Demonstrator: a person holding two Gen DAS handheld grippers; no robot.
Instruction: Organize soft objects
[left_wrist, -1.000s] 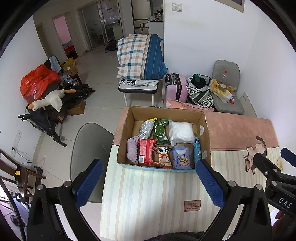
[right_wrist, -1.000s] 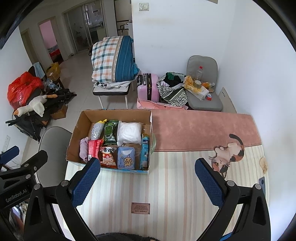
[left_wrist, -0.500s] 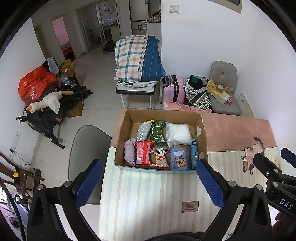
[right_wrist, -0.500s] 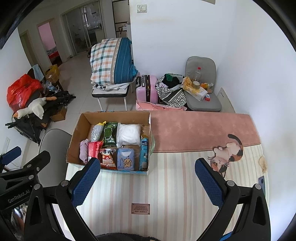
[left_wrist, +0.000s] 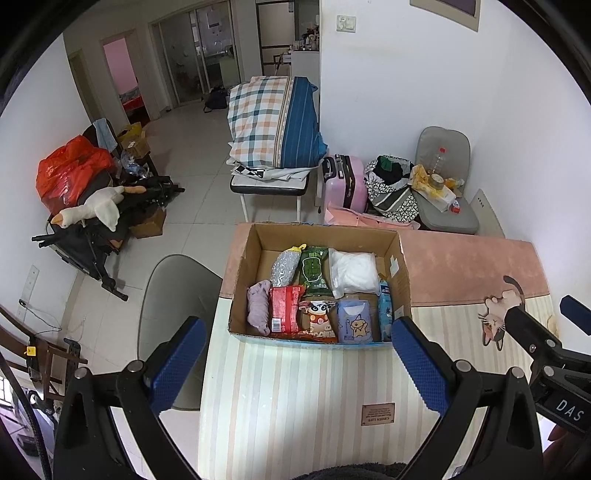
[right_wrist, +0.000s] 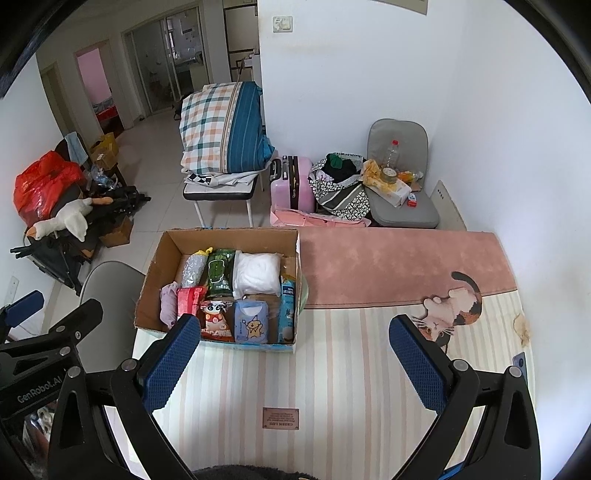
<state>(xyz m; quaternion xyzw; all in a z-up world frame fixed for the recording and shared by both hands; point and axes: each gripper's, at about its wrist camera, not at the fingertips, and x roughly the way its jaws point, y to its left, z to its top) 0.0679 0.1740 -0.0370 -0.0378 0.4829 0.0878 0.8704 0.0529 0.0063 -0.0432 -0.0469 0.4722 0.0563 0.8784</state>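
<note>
Both your grippers hang above the striped cloth-covered table (right_wrist: 332, 369), fingers spread wide and holding nothing: the left gripper (left_wrist: 295, 354) faces the open brown cardboard box (left_wrist: 402, 266), the right gripper (right_wrist: 291, 354) sits just to its right. The soft things lie packed inside: a white padded pouch (left_wrist: 352, 271), a lilac rolled cloth (left_wrist: 258, 306), a blue tissue pack (left_wrist: 354, 319), and snack bags. This fits either a filled box or one awaiting sorting, so you should settle which before you reach.

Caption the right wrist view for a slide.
Open right gripper hovers over the striped mat, facing a cardboard box packed with soft pouches.
</note>
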